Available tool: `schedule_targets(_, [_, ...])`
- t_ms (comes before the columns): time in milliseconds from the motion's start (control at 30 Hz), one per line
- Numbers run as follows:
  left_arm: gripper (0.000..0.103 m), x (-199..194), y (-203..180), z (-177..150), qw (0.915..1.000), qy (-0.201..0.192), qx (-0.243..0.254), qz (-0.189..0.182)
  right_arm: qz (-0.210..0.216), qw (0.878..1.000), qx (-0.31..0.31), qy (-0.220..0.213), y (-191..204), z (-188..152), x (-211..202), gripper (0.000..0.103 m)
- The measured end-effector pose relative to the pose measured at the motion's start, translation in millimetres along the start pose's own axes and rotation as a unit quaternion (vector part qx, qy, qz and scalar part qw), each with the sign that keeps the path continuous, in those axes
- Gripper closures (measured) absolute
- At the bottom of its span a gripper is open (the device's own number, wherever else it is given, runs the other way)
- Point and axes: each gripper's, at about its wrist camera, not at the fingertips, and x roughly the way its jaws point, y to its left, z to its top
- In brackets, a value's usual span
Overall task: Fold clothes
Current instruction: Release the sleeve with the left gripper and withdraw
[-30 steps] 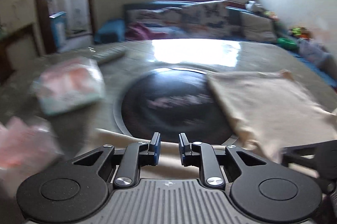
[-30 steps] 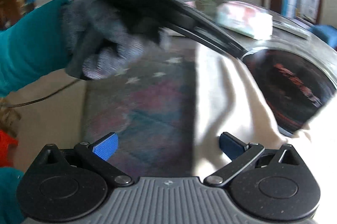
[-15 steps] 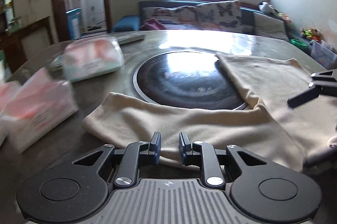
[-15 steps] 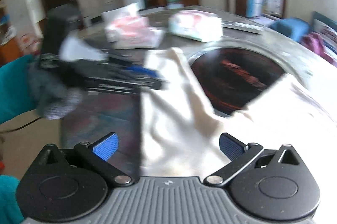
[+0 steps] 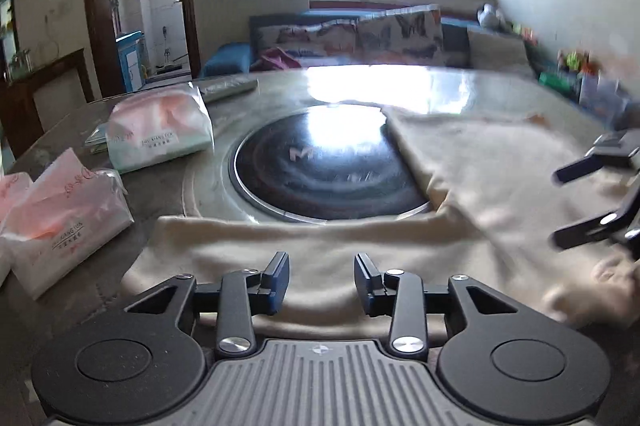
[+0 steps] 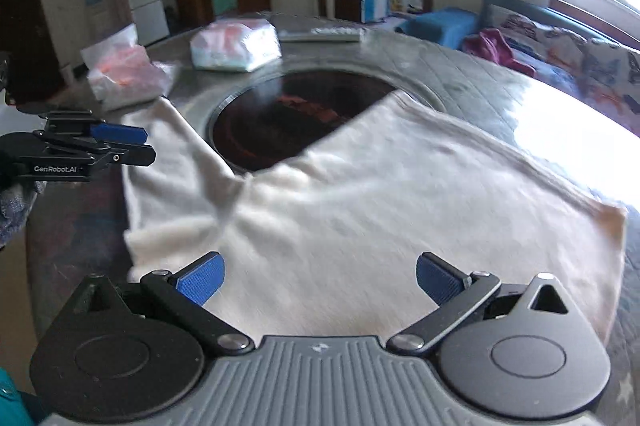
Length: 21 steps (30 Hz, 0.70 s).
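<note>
The table [image 5: 400, 86] is round and grey, with a dark glass disc [image 5: 320, 166] set in its middle. Over its near side lies the garment [image 6: 360, 210], cream and soft: the body spreads flat to the right of the disc, one corner lapping onto the glass, and a long sleeve [image 5: 280, 250] runs along the near edge past the disc toward the left. It lies opened out with a pucker where sleeve meets body, so it is not folded through; whether this is a spread ahead of folding or a lay between folds, the pictures do not settle.

Three tissue packs [image 5: 160, 134] sit to the left, the nearest just beside the sleeve end, and a remote [image 5: 228, 88] lies behind them.

The left gripper [image 5: 322, 280] hovers over the sleeve, its fingers a little apart and holding nothing. The right gripper [image 6: 320, 280] hangs over the body with its fingers spread wide, also holding nothing.

To fold well from here, I judge each claw should pinch a single layer at an edge, not the bunched middle, lift only enough to clear the cloth below, and carry it over evenly. The pucker at the armpit wants smoothing, or it will be pressed into the crease. The sleeve end should be kept off the tissue packs.
</note>
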Motion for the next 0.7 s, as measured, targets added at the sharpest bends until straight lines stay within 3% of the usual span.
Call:
schedule_targets(300, [0.046, 17.2, 32.8, 2.3, 0.9987, -0.011, 0.014, 0.048, -0.008, 0.999, -0.041, 0.01, 1.2, -34.2, -18.3, 0.0])
schedule_targets(433, [0.034, 19.2, 37.4, 4.2, 0.9979, -0.012, 0.019, 0.061, -0.005, 0.999, -0.043, 0.013, -1.9, -43.0, -30.0, 0.0])
schedule_targets(600, [0.035, 17.1, 33.3, 8.7, 0.9974, -0.007, 0.013, 0.07, -0.02, 0.999, -0.031, -0.001, -5.5, -44.0, -40.0, 0.0])
schedule_targets(700, [0.035, 2.8, 14.4, 12.8, 0.9986, -0.018, 0.02, 0.046, -0.03, 0.999, -0.026, -0.001, -6.5, -44.7, -39.3, 0.0])
